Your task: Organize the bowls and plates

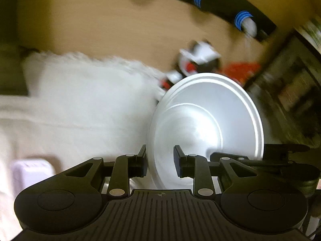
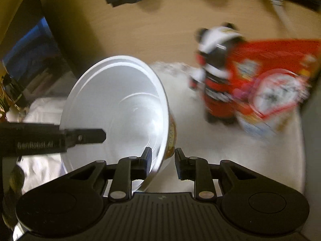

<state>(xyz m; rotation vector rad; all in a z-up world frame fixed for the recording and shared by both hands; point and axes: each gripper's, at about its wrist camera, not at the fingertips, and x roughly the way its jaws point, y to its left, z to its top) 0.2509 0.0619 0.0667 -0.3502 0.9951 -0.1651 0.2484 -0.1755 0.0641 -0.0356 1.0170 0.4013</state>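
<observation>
- Left wrist view: my left gripper [image 1: 160, 161] has its jaws closed on the rim of a white bowl [image 1: 206, 120]; one finger lies outside the wall and the other inside.
- The white bowl is tilted on edge, its hollow turned toward the camera and to the right, and it is lifted clear of the white cloth [image 1: 84, 96] below.
- Right wrist view: my right gripper [image 2: 162, 161] straddles the opposite rim of the same white bowl [image 2: 114, 108]. The left finger sits inside the hollow and the rim runs down between the jaws. I cannot see the right finger touching the wall, yet the jaws stand at their narrowest, so I read them as clamped on the rim.
- A printed yellow-brown band [image 2: 171, 138] shows on the outer wall of the bowl, just ahead of the right jaws.
- The tip of my left gripper [image 2: 86, 136] enters the right wrist view from the left edge and reaches over the bowl's far rim.
- Background: a wooden tabletop [image 2: 160, 20] carries the white cloth [image 2: 200, 136], a red box [image 2: 270, 74] and a red, white and black bottle [image 2: 218, 76]; both are blurred and their print is unreadable.
- Both items stand beyond the bowl, well apart from it.
</observation>
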